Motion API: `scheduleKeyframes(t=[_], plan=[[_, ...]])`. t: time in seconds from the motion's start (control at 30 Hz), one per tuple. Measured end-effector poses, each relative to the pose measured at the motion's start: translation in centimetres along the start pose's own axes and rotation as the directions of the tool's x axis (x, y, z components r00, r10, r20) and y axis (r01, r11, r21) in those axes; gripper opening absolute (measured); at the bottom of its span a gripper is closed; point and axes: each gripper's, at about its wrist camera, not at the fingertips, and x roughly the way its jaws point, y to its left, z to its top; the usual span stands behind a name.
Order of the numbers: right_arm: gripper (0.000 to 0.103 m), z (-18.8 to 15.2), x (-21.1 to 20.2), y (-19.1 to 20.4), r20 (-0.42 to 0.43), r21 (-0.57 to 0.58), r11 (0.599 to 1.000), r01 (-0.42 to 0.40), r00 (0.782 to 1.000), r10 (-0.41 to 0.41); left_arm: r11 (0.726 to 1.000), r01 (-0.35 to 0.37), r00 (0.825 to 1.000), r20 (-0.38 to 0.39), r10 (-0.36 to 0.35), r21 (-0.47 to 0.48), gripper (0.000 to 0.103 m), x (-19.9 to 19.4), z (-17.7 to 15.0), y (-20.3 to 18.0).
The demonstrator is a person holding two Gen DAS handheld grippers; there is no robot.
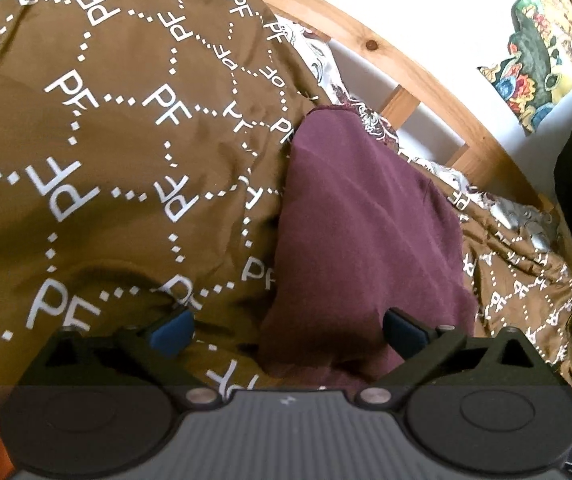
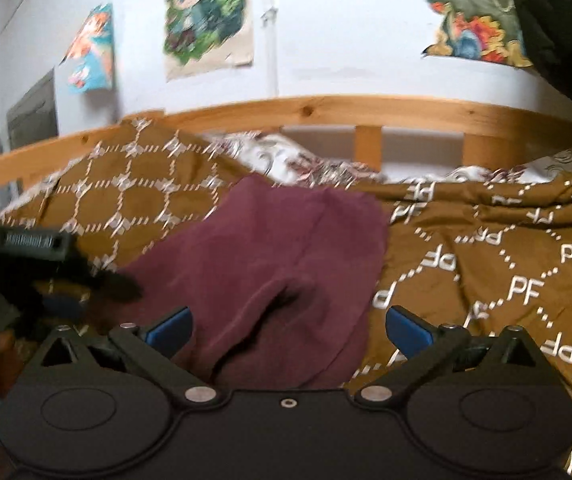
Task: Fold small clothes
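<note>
White "PF" letters repeated across the brown bedspread (image 1: 125,128)

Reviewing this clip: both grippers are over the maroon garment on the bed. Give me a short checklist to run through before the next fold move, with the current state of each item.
1. Left gripper open, nothing pinched: ok.
2. Right gripper open, nothing pinched: ok.
3. Maroon garment resting on the brown bedspread, free of both grippers: ok.
4. Garment lying flat: not ok, a deep crease shows in the right wrist view.
5. Garment edges all in view for picking a grasp point: cannot tell, the near edge is hidden behind the grippers.
6. Right wrist view sharp enough to aim: not ok, blurred.
</note>
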Motion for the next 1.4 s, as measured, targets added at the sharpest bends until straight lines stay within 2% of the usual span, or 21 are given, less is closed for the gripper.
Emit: scheduleKeyframes(t=[0.1,0.2,0.3,0.4,0.6,0.87,1.03,1.23,1.3,1.4], plan=[[0.102,-0.8,0.4,0.3,-0.040,-0.043,0.996,0.076,0.996,-0.078,1.000,-0.007,1.000,-0.002,0.007,0.008,0.102,-0.1,-0.3,-0.1],[0.102,-1.1,0.9,-0.8,-0.058,-0.013,0.992,0.126,0.990,-0.126,1.000,-0.017,1.000,-0.003,0.017,0.011,0.102,-0.2,-0.5,-0.3],[0.102,-1.4,1.2,-1.7,-0.062,-0.015,0.972,0.234,0.970,-0.234,0.999,-0.028,1.000,-0.004,0.028,0.020,0.102,-0.3,-0.6,-0.5],[0.102,-1.6,0.9,-2.9,-0.071,0.058,0.978,0.202,0.978,-0.198,0.999,-0.042,0.999,0.000,0.042,0.032,0.102,-0.7,-0.8,-0.8],[0.102,-1.1,-0.5,-2.1,-0.023,0.049,0.981,0.185,0.983,-0.184,0.994,-0.075,0.997,0.024,0.073,0.076,0.102,-2.2,-1.2,-2.0],[0.102,0.7,-3.2,-1.0,0.060,0.075,0.983,0.169,0.983,-0.174,0.978,-0.108,0.991,0.103,0.091,0.181,0.102,-5.9,-1.6,-4.7],[0.102,1.7,-5.9,-0.2,0.124,0.112,0.981,0.160,0.977,-0.173,0.951,-0.144,0.976,0.201,0.090,0.274,0.102,-8.9,-2.3,-6.7],[0.102,1.9,-10.3,0.6,0.187,0.154,0.976,0.153,0.965,-0.181,0.894,-0.209,0.951,0.295,0.091,0.397,0.102,-11.7,-3.6,-8.9],[0.102,1.6,-11.6,0.9,0.196,0.165,0.975,0.148,0.964,-0.179,0.886,-0.221,0.945,0.314,0.091,0.409,0.102,-12.4,-4.2,-9.0],[0.102,0.9,-13.2,1.0,0.194,0.189,0.972,0.140,0.965,-0.177,0.889,-0.222,0.942,0.322,0.091,0.400,0.102,-13.2,-4.8,-8.8]])
